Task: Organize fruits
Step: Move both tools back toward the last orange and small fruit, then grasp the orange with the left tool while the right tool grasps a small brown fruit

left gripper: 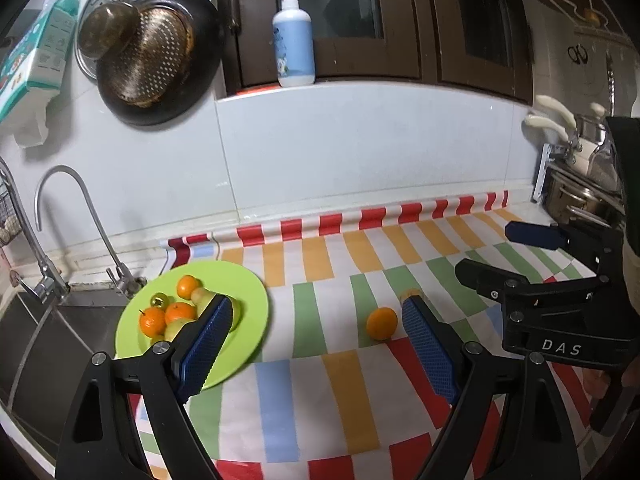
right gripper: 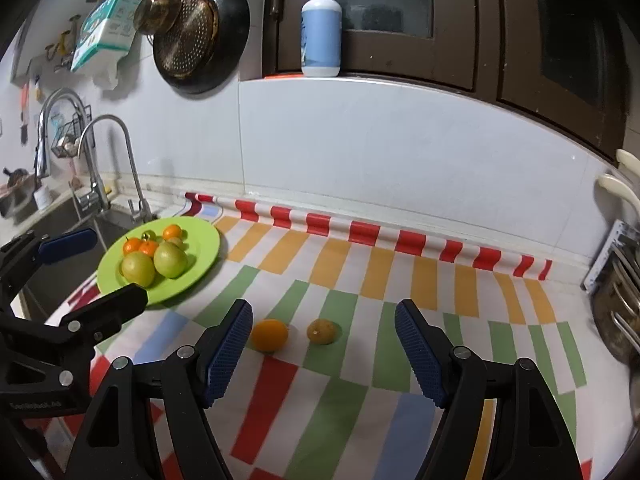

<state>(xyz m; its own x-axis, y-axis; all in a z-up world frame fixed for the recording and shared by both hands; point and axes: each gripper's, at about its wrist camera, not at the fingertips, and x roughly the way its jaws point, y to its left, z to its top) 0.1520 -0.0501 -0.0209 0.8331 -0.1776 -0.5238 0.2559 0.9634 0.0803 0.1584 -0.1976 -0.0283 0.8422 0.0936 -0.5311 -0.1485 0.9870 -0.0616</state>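
A green plate [right gripper: 200, 256] near the sink holds several small oranges and green fruits; it also shows in the left wrist view [left gripper: 252, 312]. An orange [right gripper: 269, 335] and a brownish-yellow fruit [right gripper: 322, 331] lie loose on the striped cloth. In the left wrist view the orange [left gripper: 382, 323] lies just left of the right finger, and the brownish fruit [left gripper: 411, 293] peeks out behind that finger's tip. My left gripper [left gripper: 318, 316] is open and empty above the cloth. My right gripper [right gripper: 324, 318] is open and empty, with both loose fruits between and beyond its fingertips.
A sink [right gripper: 68, 220] with taps [right gripper: 120, 160] lies left of the plate. A tiled wall [right gripper: 400, 152] backs the counter, with a soap bottle [right gripper: 321, 36] on the ledge and pans [right gripper: 200, 28] hung above. A pot rack [right gripper: 616, 280] stands at the right.
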